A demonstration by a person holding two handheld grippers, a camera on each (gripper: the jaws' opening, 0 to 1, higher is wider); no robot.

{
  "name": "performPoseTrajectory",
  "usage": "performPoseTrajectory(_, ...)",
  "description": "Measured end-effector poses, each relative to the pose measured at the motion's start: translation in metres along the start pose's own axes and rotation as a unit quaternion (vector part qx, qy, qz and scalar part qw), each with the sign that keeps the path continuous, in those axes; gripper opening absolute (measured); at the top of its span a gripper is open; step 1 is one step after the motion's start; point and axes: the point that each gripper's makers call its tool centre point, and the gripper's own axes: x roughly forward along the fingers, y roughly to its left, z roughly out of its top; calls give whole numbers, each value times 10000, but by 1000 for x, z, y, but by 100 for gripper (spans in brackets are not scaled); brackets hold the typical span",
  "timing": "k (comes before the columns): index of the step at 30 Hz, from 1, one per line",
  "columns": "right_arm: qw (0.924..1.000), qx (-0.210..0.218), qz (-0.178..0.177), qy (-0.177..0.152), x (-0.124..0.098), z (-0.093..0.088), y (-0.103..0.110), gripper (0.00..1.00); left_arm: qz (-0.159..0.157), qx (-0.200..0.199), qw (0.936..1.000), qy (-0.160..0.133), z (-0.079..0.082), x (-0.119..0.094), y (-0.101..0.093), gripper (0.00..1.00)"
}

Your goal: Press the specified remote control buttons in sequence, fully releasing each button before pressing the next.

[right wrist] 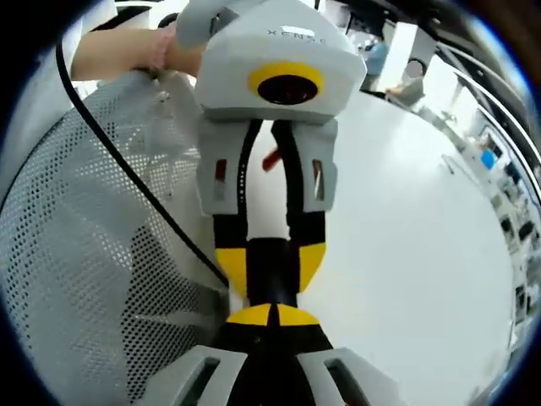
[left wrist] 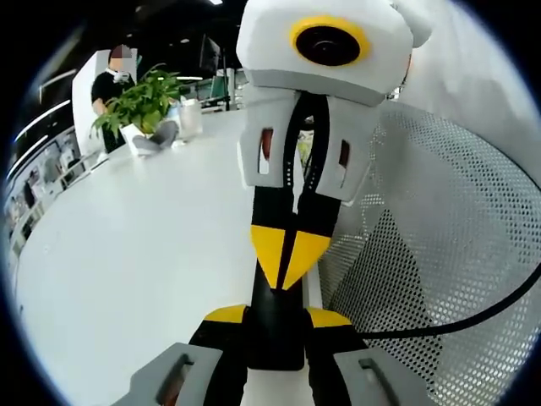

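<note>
While the big white table [left wrist: 127, 254] takes up most of the left gripper view, a white mesh thing full of little holes [left wrist: 439, 220] stands at the table's edge, and a black cable [left wrist: 473, 317] runs across it. Over the table, the two tools face each other nose to nose. The left gripper [left wrist: 276, 317] comes up from the bottom of its own view with its yellow-tipped jaws spread a little apart, and they squeeze a black remote control [left wrist: 275, 342] from both sides. The remote is held up above the table, between the two tools. The right gripper [left wrist: 287, 254] points back at it with its two yellow tips pushed together into one point, with nothing between them. That point sits on the top end of the remote and seems to touch it. I cannot see any buttons, so I cannot tell which one is under the tip. In the right gripper view, a hand [right wrist: 161, 46] holds the back of the left tool. Far across the table stands a green plant [left wrist: 139, 101], and a person [left wrist: 110, 85] sits behind it.
</note>
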Motion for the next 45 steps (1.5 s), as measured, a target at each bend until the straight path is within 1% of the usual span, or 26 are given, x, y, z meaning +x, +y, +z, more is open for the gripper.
performPoseTrajectory(2, 10000, 22, -38, 0, 0, 0, -1, 0, 0, -6, 10000, -22, 0, 0, 0, 25)
performPoseTrajectory(4, 9998, 200, -80, -36, 0, 0, -2, 0, 0, -7, 10000, -16, 0, 0, 0, 25)
performPoseTrajectory(6, 9995, 256, -167, -49, 2, 2, -5, 0, 22, -23, 10000, -4, 0, 0, 0, 25)
performPoseTrajectory(7, 9995, 20, -302, 2, 3, 3, -9, 0, 41, -21, 10000, -6, 0, 0, 1, 25)
performPoseTrajectory(8, 9993, 42, -344, 123, 3, 3, -7, 0, 56, -49, 10000, 11, 0, 0, 2, 25)
performPoseTrajectory(10, 9992, 108, -352, 175, 3, 4, -6, 0, 48, -45, 10000, 1, 0, 0, 1, 25)
performPoseTrajectory(11, 9992, 158, -340, 141, 3, 3, -7, 0, 47, -44, 10000, -10, 0, 0, 2, 25)
performPoseTrajectory(12, 9990, 320, -300, 30, 2, 3, -7, 0, 47, -44, 10000, -10, 0, 0, 2, 25)
performPoseTrajectory(13, 9983, 500, -242, -151, 2, 3, -7, 0, 47, -37, 10000, -9, 0, 0, 2, 25)
performPoseTrajectory(14, 9979, 562, -202, -250, 1, 3, -7, 0, 48, -40, 10000, -13, 0, 0, 2, 25)
performPoseTrajectory(17, 9970, 496, -60, -585, -1, 2, -7, 0, 100, -101, 9999, -89, 0, 0, 2, 25)
performPoseTrajectory(19, 9967, 406, 18, -696, -1, 2, -7, 0, 174, -182, 9996, -155, 0, -1, 3, 25)
performPoseTrajectory(21, 9960, 455, 81, -769, -1, 3, -7, 0, 226, -220, 9994, -168, 0, -1, 3, 25)
performPoseTrajectory(24, 9954, 340, 114, -887, -2, 3, -6, 0, 300, -196, 9991, -221, 0, -1, 2, 25)
performPoseTrajectory(25, 9950, 218, 86, -970, -2, 3, -5, 0, 323, -293, 9987, -258, 1, -1, 3, 25)
performPoseTrajectory(27, 9942, -16, -17, -1079, -2, 4, -5, 0, 343, -288, 9987, -227, 1, -1, 3, 26)
performPoseTrajectory(28, 9933, -116, -125, -1144, -2, 4, -4, 0, 350, -295, 9987, -211, 1, -1, 3, 26)
performPoseTrajectory(30, 9932, -237, -200, -1125, -2, 3, -2, 0, 355, -286, 9987, -208, 2, -1, 3, 26)
performPoseTrajectory(32, 9938, -329, -166, -1045, -3, 5, -3, 0, 343, -281, 9988, -216, 1, 0, 3, 26)
performPoseTrajectory(34, 9937, -258, -135, -1080, -3, 5, -4, 0, 350, -285, 9988, -205, 1, 0, 3, 26)
performPoseTrajectory(36, 9927, -113, -89, -1200, -4, 5, -4, 0, 345, -295, 9988, -187, 1, 0, 3, 26)
performPoseTrajectory(40, 9915, -16, -47, -1302, -4, 4, -4, 0, 351, -301, 9988, -156, 1, 0, 2, 26)
performPoseTrajectory(42, 9893, 200, -7, -1442, -4, 4, -4, 0, 340, -298, 9989, -150, 1, 0, 2, 26)
performPoseTrajectory(43, 9878, 435, 37, -1492, -4, 4, -4, 0, 342, -302, 9988, -161, 1, 0, 2, 26)
performPoseTrajectory(45, 9882, 397, 58, -1476, -4, 4, -6, 0, 361, -305, 9988, -157, 1, 0, 2, 26)
